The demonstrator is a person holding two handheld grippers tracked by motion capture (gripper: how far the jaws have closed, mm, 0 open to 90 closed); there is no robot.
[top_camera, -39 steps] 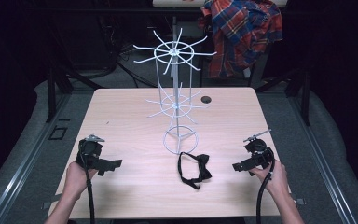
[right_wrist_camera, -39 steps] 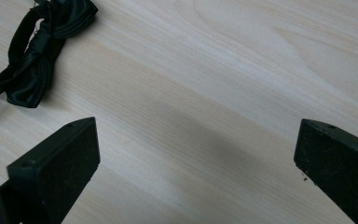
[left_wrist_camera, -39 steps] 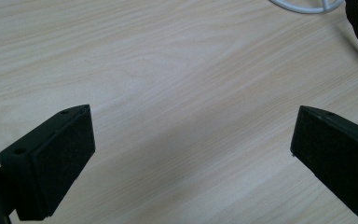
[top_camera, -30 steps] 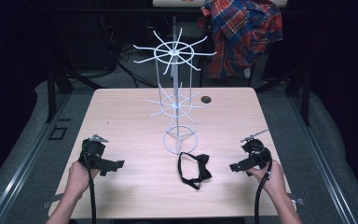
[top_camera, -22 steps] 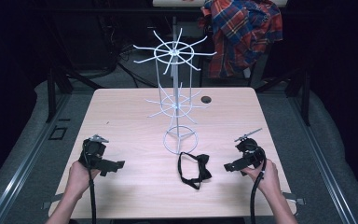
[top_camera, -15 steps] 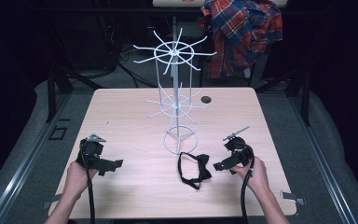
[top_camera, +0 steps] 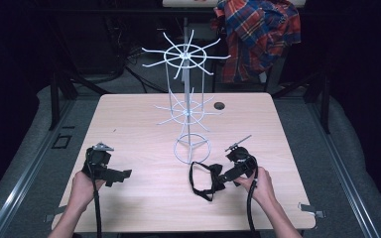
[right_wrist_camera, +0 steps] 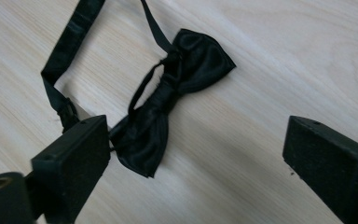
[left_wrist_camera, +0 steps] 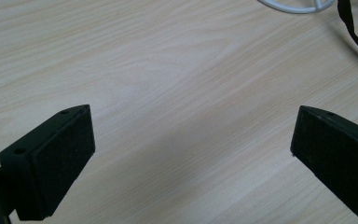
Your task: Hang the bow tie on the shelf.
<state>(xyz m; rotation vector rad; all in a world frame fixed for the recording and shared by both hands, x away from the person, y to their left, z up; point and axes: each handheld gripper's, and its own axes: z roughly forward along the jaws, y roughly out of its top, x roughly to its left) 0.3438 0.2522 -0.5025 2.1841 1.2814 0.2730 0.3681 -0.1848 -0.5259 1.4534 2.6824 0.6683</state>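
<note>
Bow tie flat on table, just in front of rack base. Right gripper jaws spread wide, tie between them nearer the left jaw, not gripped. Left gripper jaws spread over bare table, well left of rack. Strap cut off at frame top.
</note>
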